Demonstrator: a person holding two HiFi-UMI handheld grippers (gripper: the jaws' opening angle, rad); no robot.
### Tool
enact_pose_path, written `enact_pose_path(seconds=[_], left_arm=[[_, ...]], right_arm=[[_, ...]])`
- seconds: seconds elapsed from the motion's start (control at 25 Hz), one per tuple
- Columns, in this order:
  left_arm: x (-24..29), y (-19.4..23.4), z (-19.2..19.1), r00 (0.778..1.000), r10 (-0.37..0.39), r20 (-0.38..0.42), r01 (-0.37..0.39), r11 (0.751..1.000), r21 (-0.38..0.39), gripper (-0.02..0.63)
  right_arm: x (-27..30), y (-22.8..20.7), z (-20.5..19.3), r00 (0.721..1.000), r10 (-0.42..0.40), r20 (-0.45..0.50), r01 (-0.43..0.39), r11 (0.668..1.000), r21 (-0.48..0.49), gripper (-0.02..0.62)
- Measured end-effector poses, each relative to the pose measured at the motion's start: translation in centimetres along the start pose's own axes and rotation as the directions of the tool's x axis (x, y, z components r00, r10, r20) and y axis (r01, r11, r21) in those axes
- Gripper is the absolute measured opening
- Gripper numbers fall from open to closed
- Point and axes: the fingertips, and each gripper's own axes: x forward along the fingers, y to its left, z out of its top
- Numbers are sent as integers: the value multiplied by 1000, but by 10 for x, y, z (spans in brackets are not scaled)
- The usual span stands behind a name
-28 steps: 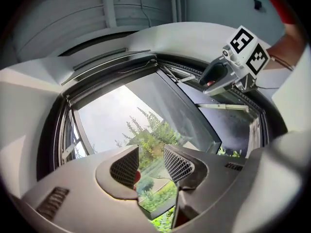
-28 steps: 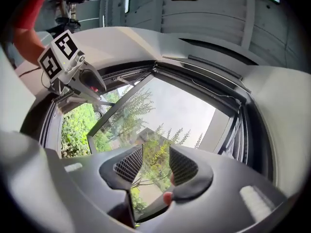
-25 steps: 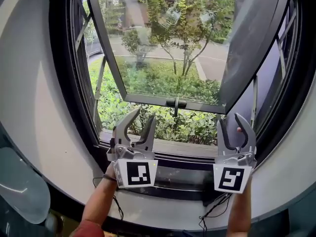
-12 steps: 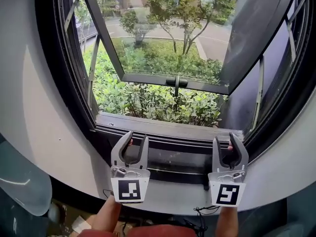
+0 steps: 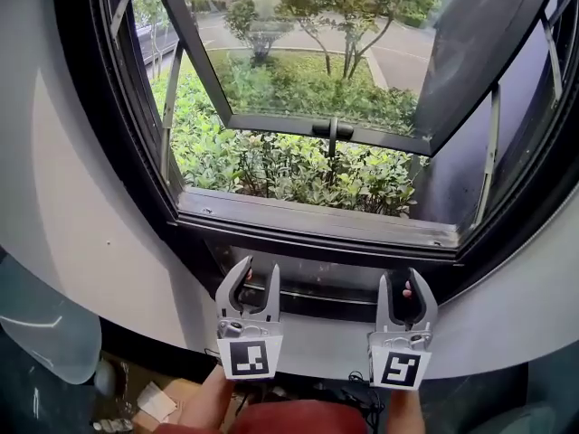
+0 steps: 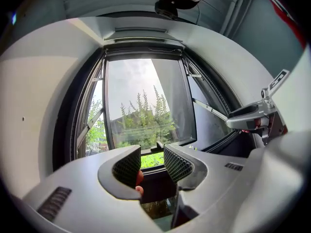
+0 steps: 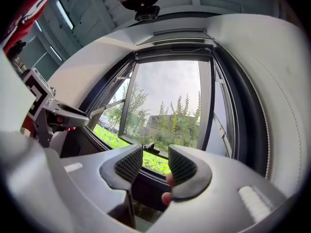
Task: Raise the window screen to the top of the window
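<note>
Head view, looking steeply down at an open window set in a pale curved wall (image 5: pixel 72 224). A glass sash (image 5: pixel 308 70) is pushed outward, and green shrubs (image 5: pixel 280 165) fill the opening. No mesh crosses the opening.

The window screen (image 5: pixel 321 296) looks stowed at the 6 o'clock edge of the window. It shows only as a thin pale bar running side to side in the dark channel just below the sill (image 5: pixel 317 224).

The left gripper (image 5: pixel 260 268) sits at 7 o'clock in the view and the right gripper (image 5: pixel 399 278) at 5 o'clock. Both point into that channel, near the bar, and contact cannot be confirmed. In each gripper view the fingers stand spread with nothing pinched between them, only window beyond.

Judged from this, the bar will be light and stiff, while the mesh behind it will be soft and easily torn. The hold belongs on the bar itself, one gripper toward each end. It should be lifted evenly so it does not tilt and jam in the side tracks. A spring may pull it back down, and the smooth bar could slip.
</note>
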Motion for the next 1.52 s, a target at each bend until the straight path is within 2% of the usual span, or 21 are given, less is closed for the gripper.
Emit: enact_pose_path(seconds=[0.32,0.44,0.64,0.68,1.52], left_arm=[[0,-7,-12,999,-23,-33,23,1000,9,140],[1,-8,-10,999,-20,-25,20,1000,15,109],[3,-14,-9,999,-40,-28,41,998,43,12],[3,-16,-10,998,-47,-31,49,998,46,5],[7,-25,-3,998,-57,-17,57,998,9,5]], right_arm=[[-3,12,-20,997,28,-73,-24,998,49,169],[1,14,-11,999,27,-38,-25,999,48,140],[2,17,-7,1000,25,-12,-24,998,54,14],[2,17,-7,1000,25,-10,-24,998,57,9],[4,11,-3,1000,17,1,-17,999,35,9]])
